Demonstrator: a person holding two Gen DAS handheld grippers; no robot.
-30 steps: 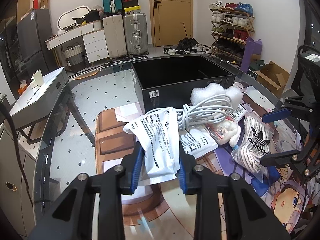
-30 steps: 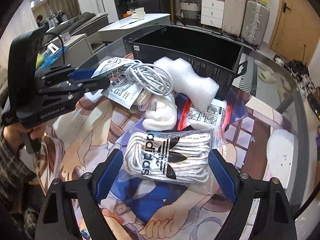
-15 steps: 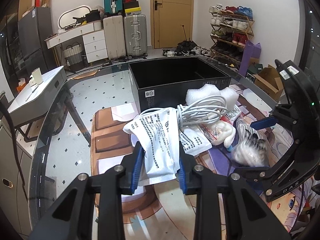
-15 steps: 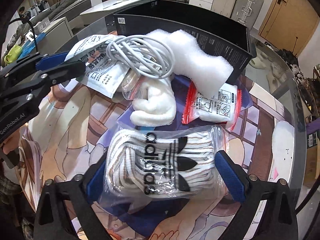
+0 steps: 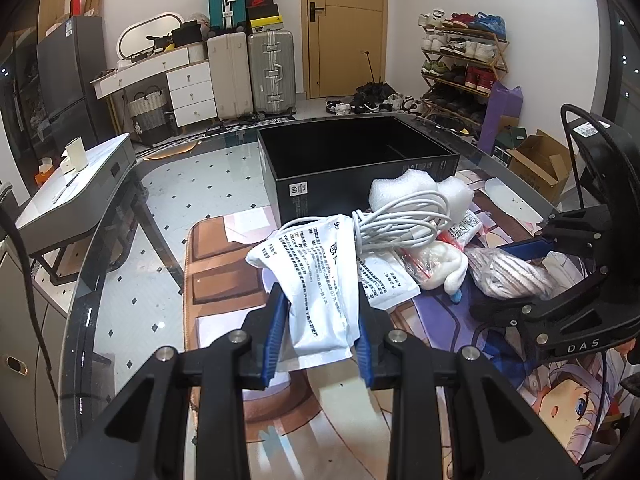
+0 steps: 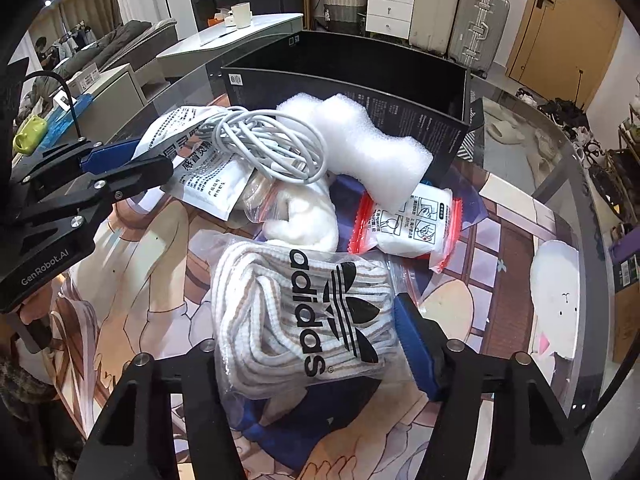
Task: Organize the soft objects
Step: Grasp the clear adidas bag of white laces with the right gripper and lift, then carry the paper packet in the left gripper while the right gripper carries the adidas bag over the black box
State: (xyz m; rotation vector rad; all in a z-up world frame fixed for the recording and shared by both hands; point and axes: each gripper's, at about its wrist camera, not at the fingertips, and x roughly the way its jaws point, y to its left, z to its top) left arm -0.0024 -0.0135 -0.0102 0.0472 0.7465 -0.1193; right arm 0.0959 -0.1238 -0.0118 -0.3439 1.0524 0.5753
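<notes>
My left gripper (image 5: 320, 334) is shut on a white printed pouch (image 5: 316, 280); it also shows in the right wrist view (image 6: 120, 168). A coiled white cable (image 6: 272, 148) lies over the pouch. My right gripper (image 6: 316, 344) is closed around a clear adidas bag of white laces (image 6: 304, 312), its blue pads pressing the bag's sides; the bag also shows in the left wrist view (image 5: 508, 276). White foam (image 6: 360, 144), a white soft item in a bag (image 6: 304, 216) and a red-edged packet (image 6: 412, 220) lie in the pile before the black box (image 6: 352, 68).
The pile sits on an illustrated mat (image 5: 440, 360) on a glass table (image 5: 120, 272). The open black box (image 5: 352, 160) stands behind the pile. A grey side table (image 5: 76, 200) is at the left. Suitcases and a shoe rack stand far back.
My right gripper has moved forward over the adidas bag and its jaws have narrowed onto it. The left gripper keeps its hold on the pouch, nearly still.
</notes>
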